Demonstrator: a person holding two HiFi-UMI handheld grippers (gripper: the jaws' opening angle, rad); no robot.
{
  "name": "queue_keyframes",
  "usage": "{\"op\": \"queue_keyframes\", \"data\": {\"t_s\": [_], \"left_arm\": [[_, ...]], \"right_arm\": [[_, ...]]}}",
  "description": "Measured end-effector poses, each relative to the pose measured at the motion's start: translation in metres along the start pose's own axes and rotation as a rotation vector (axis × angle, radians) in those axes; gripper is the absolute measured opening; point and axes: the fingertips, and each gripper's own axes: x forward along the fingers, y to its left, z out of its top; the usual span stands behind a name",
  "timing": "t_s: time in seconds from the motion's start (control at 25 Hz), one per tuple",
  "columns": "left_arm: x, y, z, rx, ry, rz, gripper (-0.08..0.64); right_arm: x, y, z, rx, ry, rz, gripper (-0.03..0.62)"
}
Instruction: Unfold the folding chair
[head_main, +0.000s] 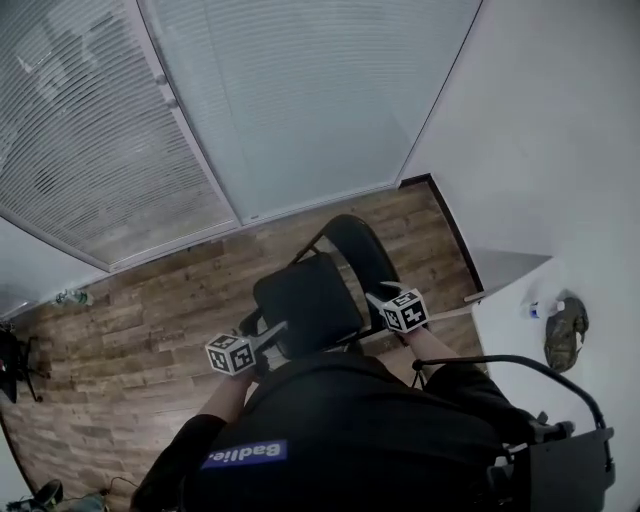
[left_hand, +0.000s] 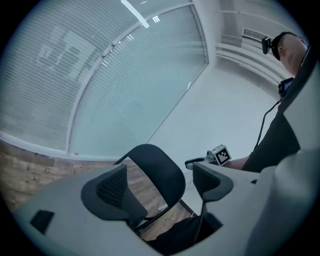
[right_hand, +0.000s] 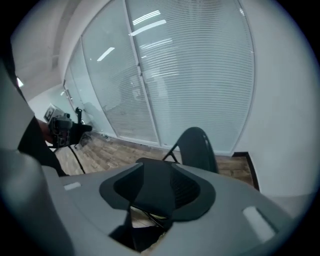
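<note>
I see the folding chair (head_main: 312, 298) as matt black, probably plastic on thin metal tubing, above a rough-grained wooden plank floor (head_main: 120, 360).

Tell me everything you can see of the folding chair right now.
The chair is black, with a rounded padded-looking seat, an oval backrest and a thin dark tube frame. It stands on the wooden floor with its seat about level and the backrest raised behind it. The seat's right edge sits between the jaws of the right gripper. The left gripper is at the seat's left edge with its jaws apart; contact is unclear.
</note>
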Motion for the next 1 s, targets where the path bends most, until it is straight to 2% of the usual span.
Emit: {"op": "queue_keyframes", "data": {"t_s": [0.12, 0.2, 0.44, 0.56, 0.72, 0.88, 1.0], "left_arm": [[-0.008, -0.022, 0.031, 0.063, -0.047, -0.025, 0.405], [-0.015, -0.037, 0.052, 0.119, -0.071, -0.042, 0.367], [-0.035, -0.103, 0.092, 0.301, -0.157, -0.112, 0.117], [-0.047, -0.123, 0.104, 0.36, -0.178, -0.125, 0.033], [-0.061, -0.138, 0.121, 0.389, -0.218, -0.138, 0.006], [-0.07, -0.159, 0.141, 0.478, -0.24, -0.174, 0.005], [-0.077, -0.171, 0.156, 0.523, -0.265, -0.17, 0.005]], "right_arm": [[0.004, 0.06, 0.025, -0.079, -0.046, 0.123, 0.122], [0.005, 0.1, 0.048, -0.116, -0.094, 0.204, 0.1], [-0.025, 0.186, 0.108, -0.235, -0.242, 0.384, 0.066], [-0.045, 0.211, 0.136, -0.271, -0.311, 0.435, 0.052], [-0.07, 0.234, 0.16, -0.289, -0.397, 0.483, 0.03], [-0.093, 0.253, 0.173, -0.304, -0.479, 0.552, 0.003], [-0.114, 0.264, 0.184, -0.324, -0.547, 0.577, 0.003]]}}
